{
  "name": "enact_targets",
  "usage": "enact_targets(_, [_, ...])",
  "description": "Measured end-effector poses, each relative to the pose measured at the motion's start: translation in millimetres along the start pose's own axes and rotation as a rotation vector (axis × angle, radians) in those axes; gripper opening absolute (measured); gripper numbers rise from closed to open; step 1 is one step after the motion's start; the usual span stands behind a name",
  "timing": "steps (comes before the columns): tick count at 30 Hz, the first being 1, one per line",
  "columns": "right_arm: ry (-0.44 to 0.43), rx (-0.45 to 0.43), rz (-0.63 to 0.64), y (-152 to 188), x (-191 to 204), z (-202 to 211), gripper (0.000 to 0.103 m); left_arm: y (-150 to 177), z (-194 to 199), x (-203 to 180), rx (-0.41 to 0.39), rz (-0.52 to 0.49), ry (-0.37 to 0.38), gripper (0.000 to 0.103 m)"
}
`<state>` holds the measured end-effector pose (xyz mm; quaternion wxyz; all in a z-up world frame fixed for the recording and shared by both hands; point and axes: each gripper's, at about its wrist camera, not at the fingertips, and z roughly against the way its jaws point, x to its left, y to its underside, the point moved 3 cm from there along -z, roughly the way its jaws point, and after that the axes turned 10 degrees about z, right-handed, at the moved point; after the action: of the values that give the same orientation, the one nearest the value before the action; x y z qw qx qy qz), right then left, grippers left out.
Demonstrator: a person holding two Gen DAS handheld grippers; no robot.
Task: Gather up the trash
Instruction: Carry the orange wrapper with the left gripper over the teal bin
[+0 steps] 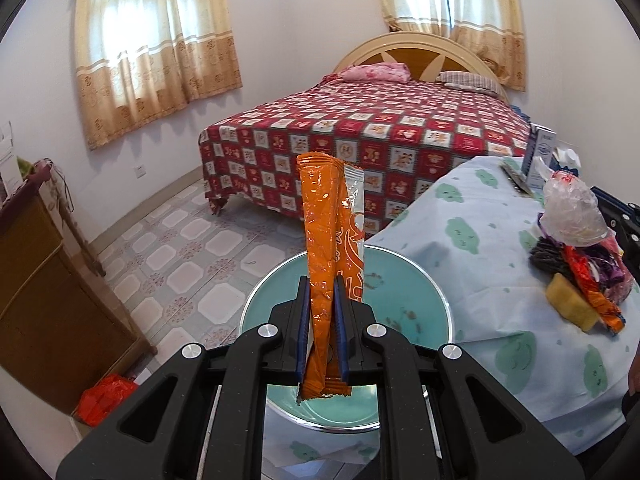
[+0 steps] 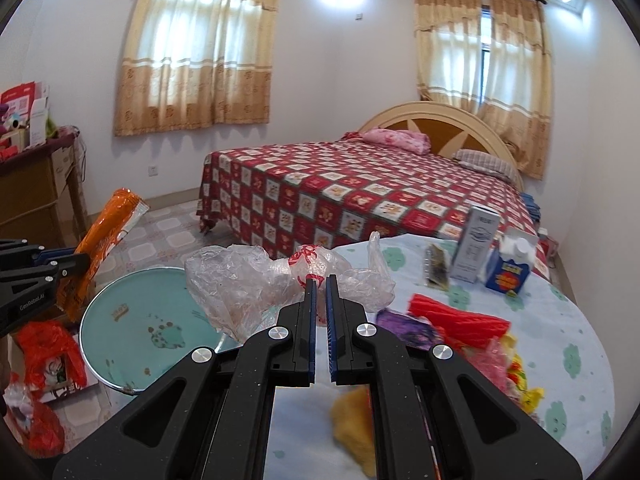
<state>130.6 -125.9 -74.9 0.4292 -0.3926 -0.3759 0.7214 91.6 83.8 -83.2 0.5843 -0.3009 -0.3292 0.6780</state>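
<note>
A home bedroom: made bed [image 2: 360,200] (checked red cover), curtained windows [image 2: 196,60].

A round table [image 2: 560,320], covered with a pale blue cloth printed with green shapes, was seen bearing a heap of coloured wrappers [image 2: 460,320], a yellow sponge [image 1: 572,306], a white carton [image 2: 478,244] and a blue box [image 2: 508,276]. A teal basin [image 2: 132,328] was set on the tiled floor [image 1: 180,248] beside it.

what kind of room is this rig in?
A home bedroom, most likely: a double bed with a red checked patterned cover and pink pillow, beige curtained windows, and a round table under a pale blue cloud-print cloth holding wrappers.
</note>
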Motion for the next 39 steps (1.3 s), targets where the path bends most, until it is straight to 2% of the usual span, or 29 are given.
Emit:
enact_targets(26, [-0.136,-0.001,0.098,-24.5,73.1,-44.4,0.005,2.9,-13.8,44.7,0.009,0.052,-0.079,0.012])
enact_targets(39, [-0.179,0.005,0.128,-26.1,94.3,-54.3,0.005,9.2,-23.2,57.1,0.034,0.07,-0.095,0.013])
